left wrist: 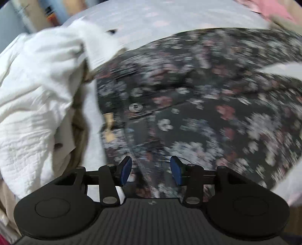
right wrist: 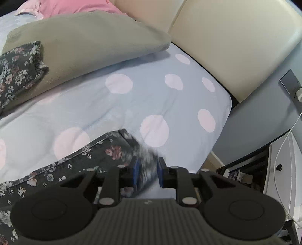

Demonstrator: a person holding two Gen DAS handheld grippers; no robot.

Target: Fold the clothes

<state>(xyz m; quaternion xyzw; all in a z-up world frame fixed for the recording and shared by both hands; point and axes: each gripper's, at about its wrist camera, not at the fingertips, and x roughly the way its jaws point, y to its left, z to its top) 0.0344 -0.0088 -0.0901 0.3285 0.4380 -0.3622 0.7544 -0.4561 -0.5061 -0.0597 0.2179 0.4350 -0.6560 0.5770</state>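
Dark floral trousers [left wrist: 198, 98] lie spread on the bed in the left wrist view, blurred by motion, with their waist button [left wrist: 135, 107] showing. My left gripper [left wrist: 151, 171] hovers just above the waist area, open, with nothing between its blue pads. In the right wrist view one trouser leg [right wrist: 79, 162] runs in from the lower left. Its hem sits bunched between the pads of my right gripper [right wrist: 148, 172], which is shut on it. The other leg's end [right wrist: 17, 69] rests on an olive fabric item.
A pile of white clothes [left wrist: 32, 98] lies left of the trousers. An olive pillow-like item [right wrist: 90, 39] and pink fabric [right wrist: 75, 7] sit at the back. The polka-dot sheet [right wrist: 132, 105] ends at a cream headboard [right wrist: 236, 37]; white furniture [right wrist: 283, 169] stands beyond the bed's edge.
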